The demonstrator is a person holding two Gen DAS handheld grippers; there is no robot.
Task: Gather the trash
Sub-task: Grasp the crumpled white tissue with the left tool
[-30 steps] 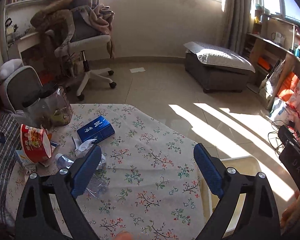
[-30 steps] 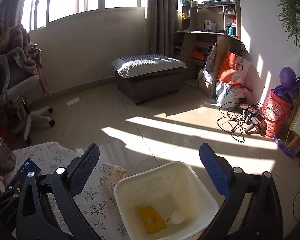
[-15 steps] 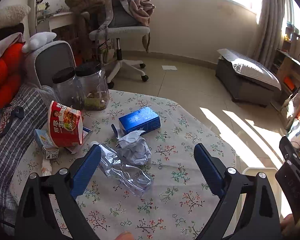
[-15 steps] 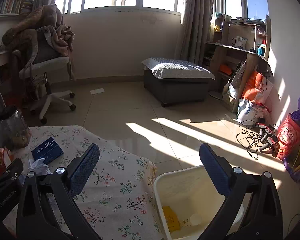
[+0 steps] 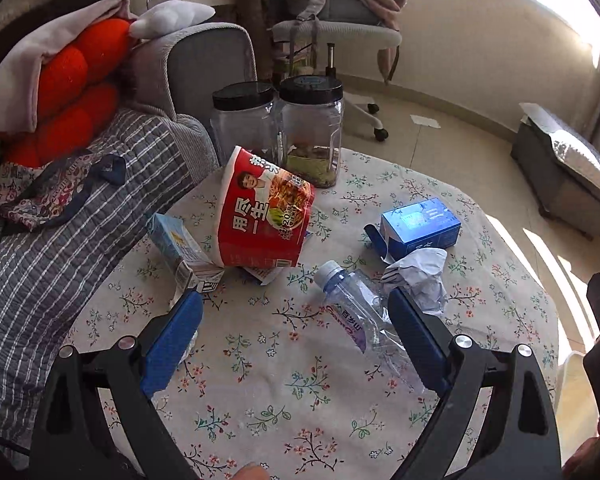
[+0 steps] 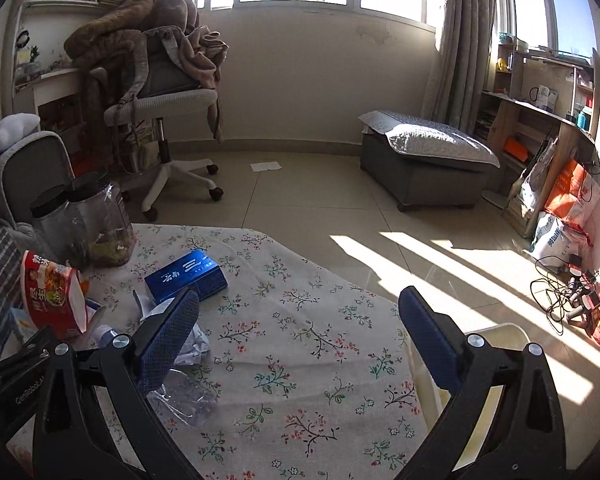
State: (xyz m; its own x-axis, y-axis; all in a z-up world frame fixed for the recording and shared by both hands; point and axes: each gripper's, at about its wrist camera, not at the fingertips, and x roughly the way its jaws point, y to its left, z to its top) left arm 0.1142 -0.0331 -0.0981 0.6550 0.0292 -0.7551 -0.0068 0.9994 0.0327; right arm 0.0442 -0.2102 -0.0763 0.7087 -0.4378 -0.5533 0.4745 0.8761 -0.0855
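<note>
Trash lies on the floral tablecloth (image 5: 284, 396): a tipped red noodle cup (image 5: 264, 216), a small light-blue carton (image 5: 180, 248), a crushed clear bottle (image 5: 360, 316), a crumpled white paper (image 5: 420, 276) and a blue box (image 5: 420, 226). My left gripper (image 5: 294, 320) is open and empty, above the cloth just short of the cup and bottle. My right gripper (image 6: 298, 320) is open and empty over the table's right part; the blue box (image 6: 186, 276) and noodle cup (image 6: 54, 296) lie to its left. The cream bin's rim (image 6: 500, 332) shows past the table edge.
Two clear jars with black lids (image 5: 312, 132) stand at the table's far edge. A sofa with a striped blanket (image 5: 60, 248) and red cushions (image 5: 72, 92) borders the left. An office chair (image 6: 168, 108), a grey ottoman (image 6: 428, 160) and floor cables (image 6: 560, 292) lie beyond.
Both grippers have swung left from the bin side toward the trash on the table. The left one has come closer to the noodle cup and bottle. Both stay open.
</note>
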